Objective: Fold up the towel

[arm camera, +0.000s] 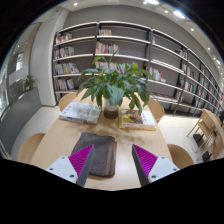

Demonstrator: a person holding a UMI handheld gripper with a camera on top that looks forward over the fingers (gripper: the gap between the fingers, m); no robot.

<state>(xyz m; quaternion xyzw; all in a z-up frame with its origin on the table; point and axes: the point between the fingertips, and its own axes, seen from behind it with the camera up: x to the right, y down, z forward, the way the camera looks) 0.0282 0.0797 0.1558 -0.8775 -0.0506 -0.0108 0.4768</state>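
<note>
A dark brown-grey towel lies folded flat on the light wooden table, just ahead of my left finger and partly behind it. My gripper is open and empty, held above the table's near part. Its magenta pads stand wide apart, with bare table between them. The towel's near edge reaches down beside the left pad.
A potted plant stands mid-table beyond the towel, with open books or magazines to its left and right. Wooden chairs ring the table. Tall bookshelves line the back wall.
</note>
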